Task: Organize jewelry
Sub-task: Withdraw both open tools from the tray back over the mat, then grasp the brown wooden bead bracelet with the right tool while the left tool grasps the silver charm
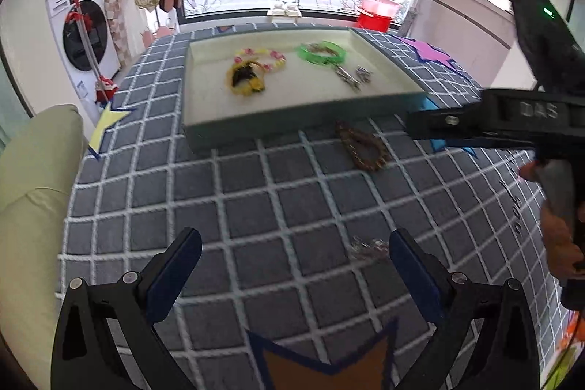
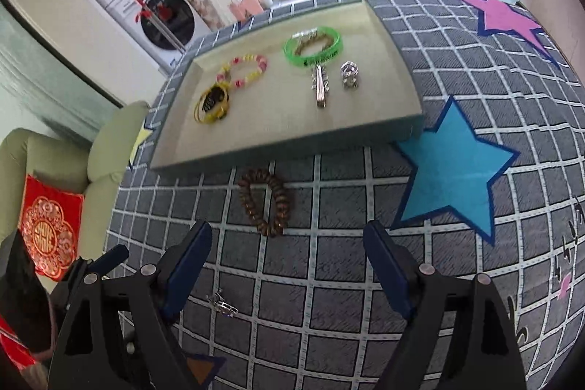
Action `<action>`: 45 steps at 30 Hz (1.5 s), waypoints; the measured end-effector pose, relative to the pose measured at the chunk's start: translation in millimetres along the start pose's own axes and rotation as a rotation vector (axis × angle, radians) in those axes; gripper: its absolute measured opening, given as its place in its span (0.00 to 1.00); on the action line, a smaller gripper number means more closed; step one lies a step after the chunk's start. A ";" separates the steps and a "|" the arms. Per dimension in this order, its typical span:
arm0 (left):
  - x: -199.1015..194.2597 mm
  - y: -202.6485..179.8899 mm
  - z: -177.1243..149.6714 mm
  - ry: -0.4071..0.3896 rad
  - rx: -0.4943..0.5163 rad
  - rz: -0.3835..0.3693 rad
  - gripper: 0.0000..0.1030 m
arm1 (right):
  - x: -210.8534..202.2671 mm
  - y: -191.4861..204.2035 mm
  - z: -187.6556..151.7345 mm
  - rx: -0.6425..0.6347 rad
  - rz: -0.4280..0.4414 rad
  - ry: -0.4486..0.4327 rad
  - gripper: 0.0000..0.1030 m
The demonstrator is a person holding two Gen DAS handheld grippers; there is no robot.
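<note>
1. On the left, my left gripper [image 1: 294,265] has its jaws spread wide with nothing between them, angled down at the checked cloth [image 1: 256,192]. A small silvery piece [image 1: 369,249] lies just inside its right finger, blurred, so I can't say what kind of jewelry it is.
2. In the middle, the tray [image 2: 292,143] already holds a yellow bangle with a dark piece [image 2: 212,103], a pink-and-yellow bead bracelet [image 2: 243,70], a green bangle [image 2: 314,46], a silver clip [image 2: 321,86] and a small silver piece [image 2: 349,74].
3. The brown bead bracelet [image 2: 265,203] lies on the cloth just beside the tray's near wall, not yet put away.
4. To the right, my right gripper [image 2: 289,262] hangs wide and empty, near the bracelet but not touching it.
5. I judge this the approach step: two pieces remain outside. Next I'd lower the right jaws astride the bracelet's near side, close, lift over the wall.
</note>
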State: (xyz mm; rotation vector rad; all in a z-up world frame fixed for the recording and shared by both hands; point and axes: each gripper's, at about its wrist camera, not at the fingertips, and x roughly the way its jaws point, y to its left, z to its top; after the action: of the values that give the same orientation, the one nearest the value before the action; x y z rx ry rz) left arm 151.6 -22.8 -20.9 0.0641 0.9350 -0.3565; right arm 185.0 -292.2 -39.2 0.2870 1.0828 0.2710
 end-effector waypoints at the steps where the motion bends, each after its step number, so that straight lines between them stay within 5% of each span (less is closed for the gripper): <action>1: 1.3 -4.5 -2.3 0.004 0.010 0.002 1.00 | 2.7 0.2 -0.3 -0.005 -0.002 0.008 0.84; 12: 14.8 -26.8 -15.1 0.023 0.022 0.010 1.00 | 39.8 11.5 6.7 -0.074 -0.025 0.065 0.84; 20: 25.4 -38.6 -15.8 0.042 0.042 0.023 0.97 | 59.1 36.2 15.8 -0.230 -0.093 0.089 0.71; 30: 30.0 -51.5 -17.6 0.043 0.092 0.034 0.78 | 63.3 45.5 18.0 -0.290 -0.136 0.076 0.37; 33: 27.4 -53.1 -17.4 0.035 0.097 0.028 0.62 | 62.2 45.2 16.4 -0.288 -0.135 0.073 0.25; 35: 26.4 -51.6 -17.8 0.030 0.100 0.021 0.46 | 60.8 43.7 15.8 -0.275 -0.128 0.067 0.24; 45: 19.3 -36.5 -14.8 0.031 0.045 -0.044 0.46 | 35.5 24.8 8.1 -0.168 -0.068 0.025 0.23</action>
State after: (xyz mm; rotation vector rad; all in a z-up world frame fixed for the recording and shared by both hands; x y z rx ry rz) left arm 138.6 -59.3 -41.5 0.0904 0.9599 -0.4179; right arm 206.0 -257.4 -56.0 0.0965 1.0852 0.3039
